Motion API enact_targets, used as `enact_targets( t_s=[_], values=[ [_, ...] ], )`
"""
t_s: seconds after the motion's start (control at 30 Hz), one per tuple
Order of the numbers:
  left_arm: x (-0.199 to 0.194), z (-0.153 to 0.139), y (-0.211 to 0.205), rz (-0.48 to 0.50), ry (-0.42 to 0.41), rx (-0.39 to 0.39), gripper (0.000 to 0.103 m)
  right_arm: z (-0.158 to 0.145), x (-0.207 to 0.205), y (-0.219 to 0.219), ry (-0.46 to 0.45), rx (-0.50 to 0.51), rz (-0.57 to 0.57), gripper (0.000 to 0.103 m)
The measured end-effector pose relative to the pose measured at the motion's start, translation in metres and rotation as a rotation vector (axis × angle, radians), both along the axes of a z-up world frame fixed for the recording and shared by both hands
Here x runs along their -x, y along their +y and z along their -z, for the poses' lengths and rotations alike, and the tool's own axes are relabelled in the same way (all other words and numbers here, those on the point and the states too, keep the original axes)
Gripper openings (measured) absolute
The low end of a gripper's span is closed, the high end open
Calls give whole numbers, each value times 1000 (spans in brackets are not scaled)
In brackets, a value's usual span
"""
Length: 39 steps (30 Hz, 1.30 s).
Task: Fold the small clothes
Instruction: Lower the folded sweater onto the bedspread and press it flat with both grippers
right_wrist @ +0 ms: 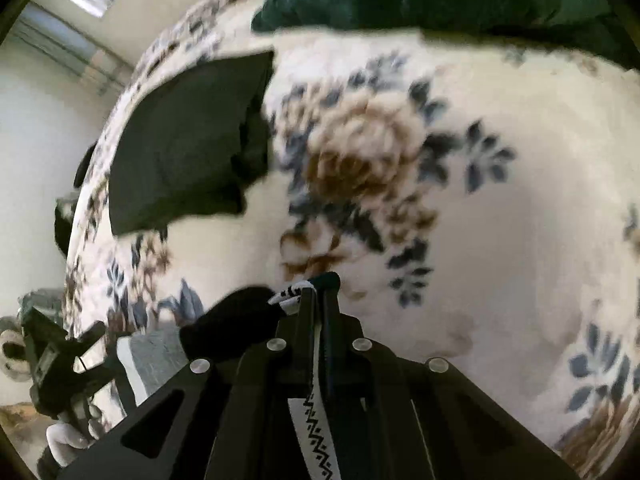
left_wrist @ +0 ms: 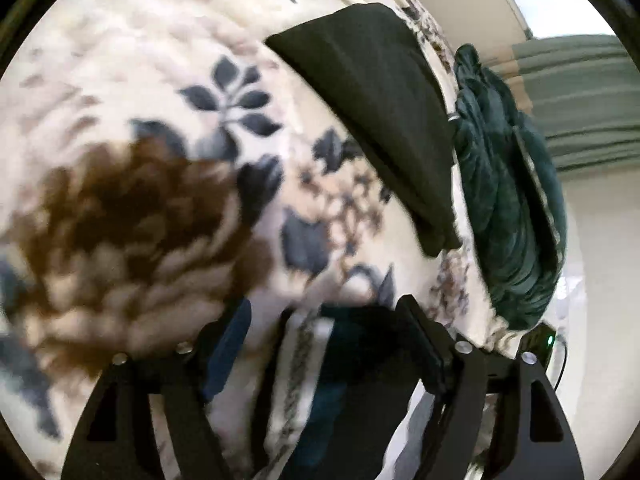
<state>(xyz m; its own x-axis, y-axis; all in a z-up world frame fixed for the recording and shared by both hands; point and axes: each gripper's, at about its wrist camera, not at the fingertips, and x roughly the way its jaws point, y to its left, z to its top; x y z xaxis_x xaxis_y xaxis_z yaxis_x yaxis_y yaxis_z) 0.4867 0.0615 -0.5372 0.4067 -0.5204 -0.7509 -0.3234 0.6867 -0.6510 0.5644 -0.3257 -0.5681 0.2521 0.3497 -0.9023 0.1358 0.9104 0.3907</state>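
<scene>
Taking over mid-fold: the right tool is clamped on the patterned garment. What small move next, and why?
Probably close the left tool on the patterned garment. Its jaws stand open with the white band lying loose between them, while the right tool is shut on another part. Two grips would let you spread it flat on the floral blanket.

Right gripper (right_wrist: 318,292) clamped on patterned sock (right_wrist: 288,294) over floral blanket (right_wrist: 500,240), dark folded garment (right_wrist: 184,152) beyond.

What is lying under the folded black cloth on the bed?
The folded black cloth lies directly on the floral blanket. Blanket shows all around it. Whether anything else is hidden beneath the cloth cannot be seen.
</scene>
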Motion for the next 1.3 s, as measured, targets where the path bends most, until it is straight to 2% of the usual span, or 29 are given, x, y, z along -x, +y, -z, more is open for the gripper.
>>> enact_targets(
  t_s=[0.07, 0.1, 0.13, 0.2, 0.3, 0.33, 0.4, 0.43, 0.53, 0.57, 0.6, 0.63, 0.67, 0.7, 0.73, 0.9, 1.03, 1.13, 1.3],
  values=[
    [18, -1, 0, 8, 4, 18, 78, 8, -1, -10, 70, -45, 9, 20],
    [27, 1, -2, 16, 5, 40, 79, 6, 5, -20, 82, -78, 23, 41],
    [34, 4, -4, 27, 7, 63, 81, 5, 9, -26, 81, -107, 24, 53],
    [49, 16, -10, 55, 12, 138, 81, 10, 25, -38, 114, -194, -12, 61],
    [56, 40, -28, 81, 54, 213, 82, 46, 42, -33, 237, -362, -126, 79],
    [55, 48, -35, 95, 55, 236, 82, 57, 45, -29, 268, -381, -151, 80],
    [50, 56, -45, 128, 44, 226, 85, 82, 51, -19, 316, -433, -200, 83],
    [46, 58, -49, 136, 35, 228, 87, 84, 52, -16, 305, -450, -208, 90],
    [38, 56, -54, 139, 13, 241, 87, 83, 48, -8, 279, -556, -217, 89],
    [36, 54, -55, 144, 1, 236, 85, 82, 49, -1, 276, -577, -238, 88],
    [36, 51, -57, 139, -19, 241, 78, 81, 51, 9, 271, -569, -270, 83],
    [36, 49, -56, 137, -30, 245, 62, 82, 52, 15, 272, -560, -290, 63],
    [36, 46, -57, 143, -46, 244, 51, 84, 54, 22, 277, -544, -300, 49],
    [35, 42, -56, 143, -54, 241, 44, 86, 56, 23, 286, -564, -279, 39],
    [34, 39, -54, 140, -60, 252, 39, 85, 58, 23, 278, -573, -247, 36],
    [9, 17, -46, 145, -64, 269, 37, 52, 66, 22, 201, -549, -177, 31],
    [-31, -15, -40, 178, -103, 254, 34, 24, 60, 27, 156, -546, -135, 31],
    [-79, -43, -35, 216, -147, 238, 34, 3, 39, 28, 115, -560, -92, 31],
    [-186, -73, -21, 274, -213, 186, 34, -32, -31, 46, 25, -562, -35, 31]
  ],
)
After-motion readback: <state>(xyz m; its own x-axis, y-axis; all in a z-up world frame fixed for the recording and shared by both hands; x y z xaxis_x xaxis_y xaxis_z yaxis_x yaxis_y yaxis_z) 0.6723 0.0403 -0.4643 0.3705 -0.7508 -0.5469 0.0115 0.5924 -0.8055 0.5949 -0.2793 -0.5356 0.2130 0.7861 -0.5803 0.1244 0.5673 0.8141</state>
